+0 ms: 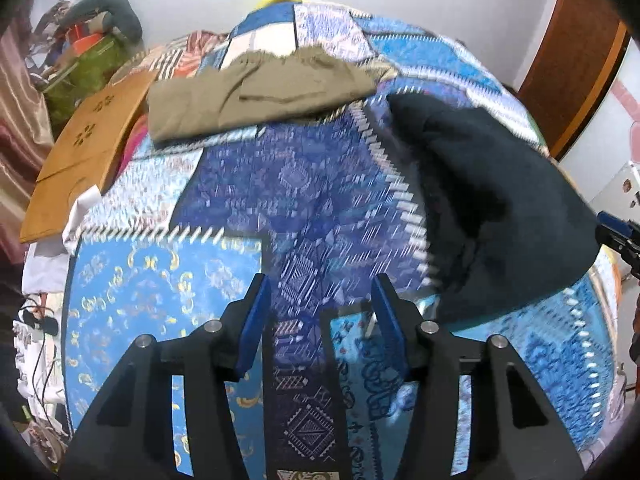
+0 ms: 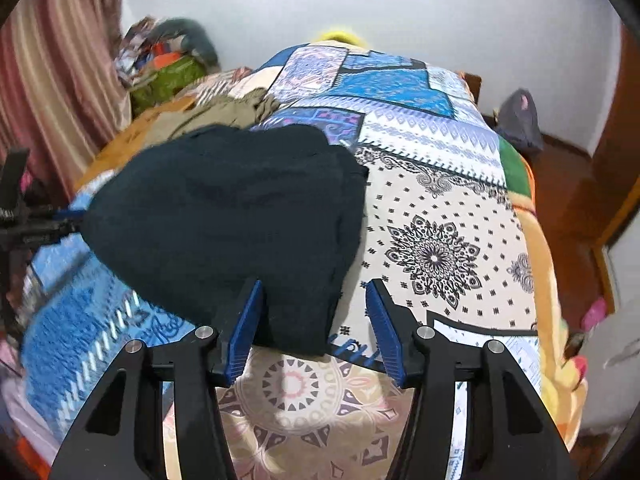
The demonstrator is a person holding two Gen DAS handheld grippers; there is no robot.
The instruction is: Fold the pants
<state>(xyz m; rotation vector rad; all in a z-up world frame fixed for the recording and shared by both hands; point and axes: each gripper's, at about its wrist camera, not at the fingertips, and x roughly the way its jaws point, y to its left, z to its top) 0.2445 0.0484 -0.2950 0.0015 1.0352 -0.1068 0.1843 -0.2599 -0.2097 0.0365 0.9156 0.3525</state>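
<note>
Dark navy pants point(image 2: 232, 224) lie bunched on the patchwork bedspread point(image 2: 436, 256); in the left wrist view these dark pants point(image 1: 492, 208) are off to the right. My right gripper point(image 2: 314, 286) stands open over their near corner. Cloth lies between the blue pads, closer to the left pad point(image 2: 244, 332), and neither pad presses on it. My left gripper point(image 1: 320, 284) is open above bare bedspread point(image 1: 160, 292), with nothing between its pads. A folded khaki pair point(image 1: 260, 96) rests at the far side of the bed. The left gripper point(image 2: 60, 216) also shows beside the dark pants' left edge.
A brown cardboard box point(image 1: 84, 148) lies at the bed's left edge, and behind it is a pile of clothes and bags point(image 1: 92, 40). A curtain point(image 2: 60, 80) hangs on the left. White wall stands behind the bed, wooden floor point(image 2: 568, 184) on the right.
</note>
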